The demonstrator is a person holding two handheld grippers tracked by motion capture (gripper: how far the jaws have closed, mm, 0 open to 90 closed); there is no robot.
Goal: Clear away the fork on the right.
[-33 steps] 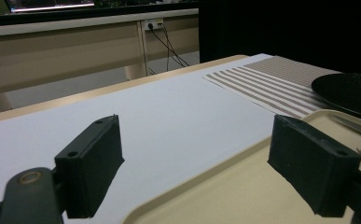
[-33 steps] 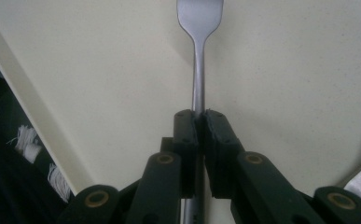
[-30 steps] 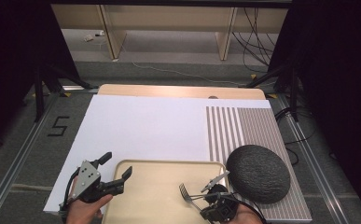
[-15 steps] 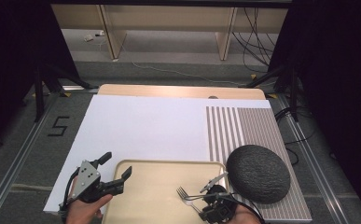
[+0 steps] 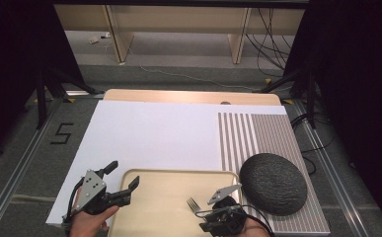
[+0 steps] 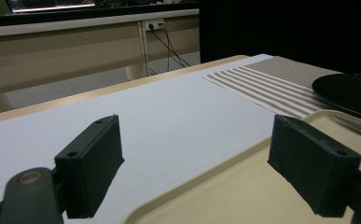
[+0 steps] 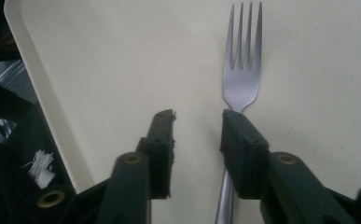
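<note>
**Fork let go on the tray**

The right gripper has just opened, its jaws narrowly apart with nothing clamped; the fork lies flat on the tray, lower centre. Left gripper gapes wide, lower left. Placement looks done; withdrawal remains. The bowl sits beyond.

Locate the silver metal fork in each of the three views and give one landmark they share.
High view: the silver metal fork lies at bottom centre on the beige plastic tray, tines pointing up-left, just ahead of the right gripper.
Left gripper view: a thin metal sliver at the right edge may be it; too little to tell.
Right gripper view: it lies upper centre, handle running under the right-hand jaw.
Shared landmark: the beige tray.
</note>
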